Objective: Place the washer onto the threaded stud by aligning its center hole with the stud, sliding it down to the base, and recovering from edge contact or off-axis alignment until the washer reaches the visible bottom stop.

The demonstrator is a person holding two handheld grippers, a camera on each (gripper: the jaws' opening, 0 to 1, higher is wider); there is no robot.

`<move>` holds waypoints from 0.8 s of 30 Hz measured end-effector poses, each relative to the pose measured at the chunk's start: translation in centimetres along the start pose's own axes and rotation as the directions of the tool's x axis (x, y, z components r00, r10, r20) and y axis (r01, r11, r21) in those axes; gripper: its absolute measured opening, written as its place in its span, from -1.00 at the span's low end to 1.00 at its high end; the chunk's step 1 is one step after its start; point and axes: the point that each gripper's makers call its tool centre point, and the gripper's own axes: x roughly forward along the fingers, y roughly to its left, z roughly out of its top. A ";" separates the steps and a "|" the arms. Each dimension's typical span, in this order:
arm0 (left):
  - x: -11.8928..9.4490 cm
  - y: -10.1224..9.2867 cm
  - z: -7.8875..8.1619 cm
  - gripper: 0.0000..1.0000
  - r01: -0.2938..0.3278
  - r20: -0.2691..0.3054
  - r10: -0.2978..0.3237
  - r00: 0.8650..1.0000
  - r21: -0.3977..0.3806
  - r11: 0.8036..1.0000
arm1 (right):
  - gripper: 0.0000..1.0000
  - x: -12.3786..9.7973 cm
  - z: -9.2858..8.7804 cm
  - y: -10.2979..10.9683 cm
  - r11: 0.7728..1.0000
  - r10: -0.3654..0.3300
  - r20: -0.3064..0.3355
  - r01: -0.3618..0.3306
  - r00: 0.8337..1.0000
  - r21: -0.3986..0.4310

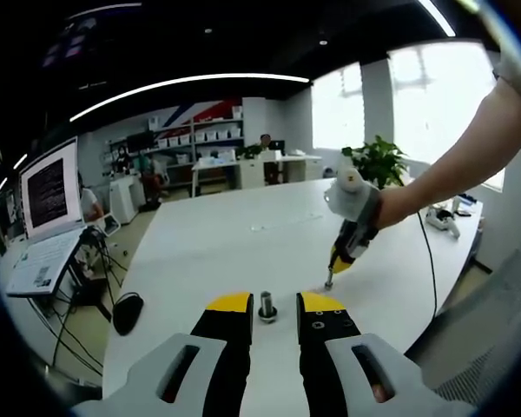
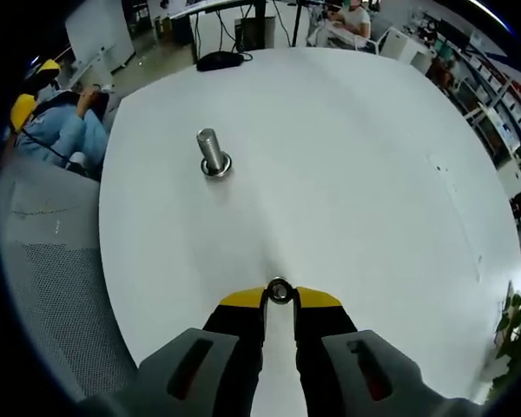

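Note:
A metal threaded stud [image 2: 212, 150] stands upright on a ring-shaped base on the white table [image 2: 347, 156]. My right gripper [image 2: 280, 298] is shut on a small steel washer [image 2: 280, 290], pinched between its yellow tips, well short of the stud and to its right. In the left gripper view, the stud [image 1: 267, 306] rises just beyond the gap between my left gripper [image 1: 275, 304] jaws, which are open and hold nothing. The right gripper [image 1: 329, 281], held by a person's hand, points down at the table to the right of the stud.
A laptop [image 1: 45, 261] and a black mouse [image 1: 126, 311] lie at the table's left end. A potted plant [image 1: 378, 161] and a cable [image 1: 431, 261] are towards the right. A mesh chair [image 2: 52, 261] and a person in blue [image 2: 65, 130] are by the table's edge.

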 end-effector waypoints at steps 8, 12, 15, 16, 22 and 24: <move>0.1 -0.1 0.0 -0.65 0.002 -0.005 -0.002 1.000 0.000 1.000 | -0.72 -0.1 -0.1 -0.2 1.000 0.007 0.014 -0.007 1.000 0.021; 0.1 -0.1 -0.1 -0.65 0.004 -0.007 -0.004 1.000 0.000 1.000 | -0.72 0.0 0.0 -0.3 0.999 0.017 0.020 -0.017 1.000 0.027; 0.1 -0.1 -0.2 -0.65 0.004 -0.011 -0.004 1.000 -0.001 1.000 | -0.72 -0.1 0.1 -0.3 0.999 0.024 0.027 -0.025 0.999 0.041; 0.1 -0.1 -0.2 -0.65 0.004 -0.011 -0.004 1.000 0.000 1.000 | -0.72 -0.1 0.2 -0.3 0.999 0.026 0.031 -0.028 0.999 0.046; 0.1 -0.1 -0.2 -0.65 0.002 -0.013 -0.003 1.000 -0.003 1.000 | -0.71 -0.1 -0.1 -0.2 0.998 0.033 0.026 -0.035 0.999 0.050; 0.1 -0.1 -0.2 -0.65 0.001 -0.014 -0.001 1.000 0.000 1.000 | -0.70 -0.1 -0.2 -0.3 0.998 0.032 0.027 -0.033 0.999 0.048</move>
